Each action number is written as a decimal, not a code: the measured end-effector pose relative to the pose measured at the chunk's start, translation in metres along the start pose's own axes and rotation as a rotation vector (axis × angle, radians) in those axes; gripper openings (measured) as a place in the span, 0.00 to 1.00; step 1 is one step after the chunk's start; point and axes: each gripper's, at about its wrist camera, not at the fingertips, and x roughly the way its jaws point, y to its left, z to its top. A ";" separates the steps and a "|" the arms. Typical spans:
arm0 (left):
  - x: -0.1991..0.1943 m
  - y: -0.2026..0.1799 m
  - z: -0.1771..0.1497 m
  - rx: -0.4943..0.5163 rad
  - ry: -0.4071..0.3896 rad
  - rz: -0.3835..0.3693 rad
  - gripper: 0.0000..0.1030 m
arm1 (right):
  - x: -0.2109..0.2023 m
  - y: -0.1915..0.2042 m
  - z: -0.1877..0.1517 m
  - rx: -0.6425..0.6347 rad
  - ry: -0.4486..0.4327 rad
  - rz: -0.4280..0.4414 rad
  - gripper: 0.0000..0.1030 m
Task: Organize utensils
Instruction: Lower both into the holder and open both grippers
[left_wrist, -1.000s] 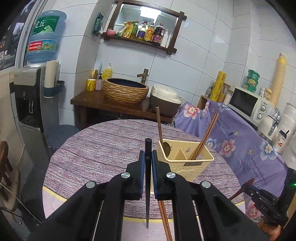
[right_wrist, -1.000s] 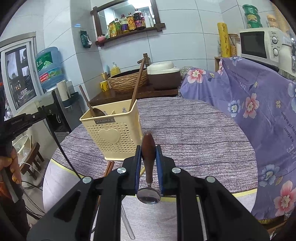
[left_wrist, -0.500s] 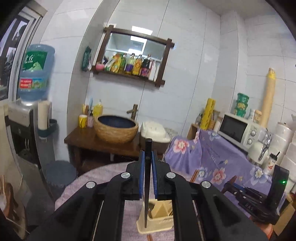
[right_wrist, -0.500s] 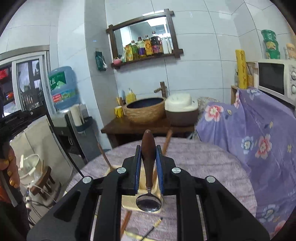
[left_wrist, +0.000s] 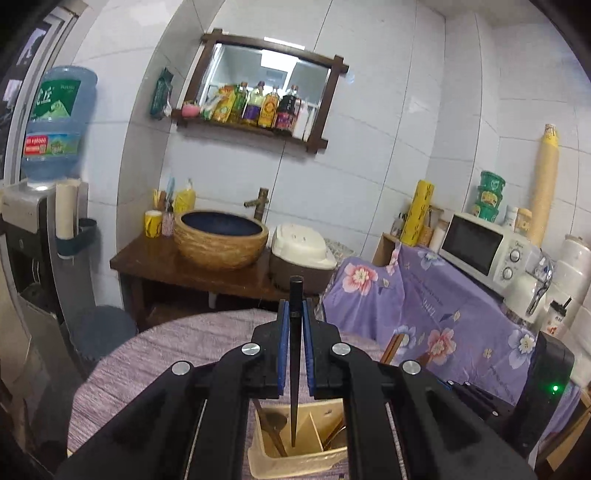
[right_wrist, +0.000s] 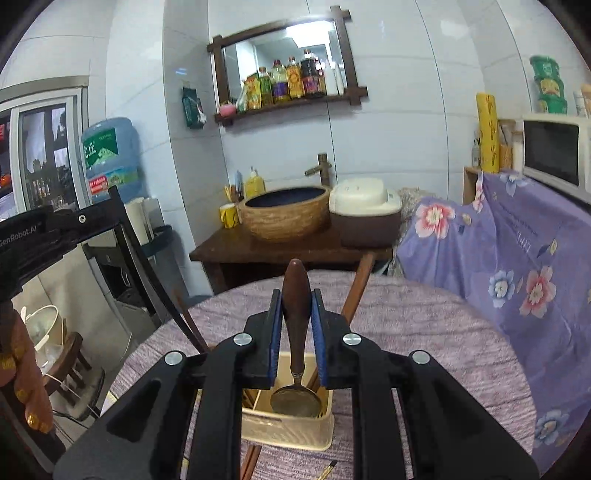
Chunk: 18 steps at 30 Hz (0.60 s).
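Left view: the left claw (left_wrist: 294, 325), clamped on a black chopstick (left_wrist: 294, 369), has risen from bench (left_wrist: 166, 354) level to hang above the caddy (left_wrist: 295, 458), tip already inside a compartment.

Right view: the right claw (right_wrist: 296, 321), clamped on a spoon (right_wrist: 295, 369), has likewise lifted; its bowl hovers over the caddy (right_wrist: 288, 432). Both look ready to drop.
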 end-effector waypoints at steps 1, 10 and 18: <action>0.005 0.001 -0.009 0.000 0.019 0.000 0.08 | 0.005 -0.001 -0.006 0.003 0.015 -0.003 0.16; 0.046 0.008 -0.059 -0.015 0.153 0.013 0.08 | 0.025 -0.002 -0.042 0.006 0.069 -0.011 0.16; 0.047 0.009 -0.065 -0.012 0.163 0.007 0.08 | 0.025 -0.011 -0.046 0.029 0.063 0.009 0.20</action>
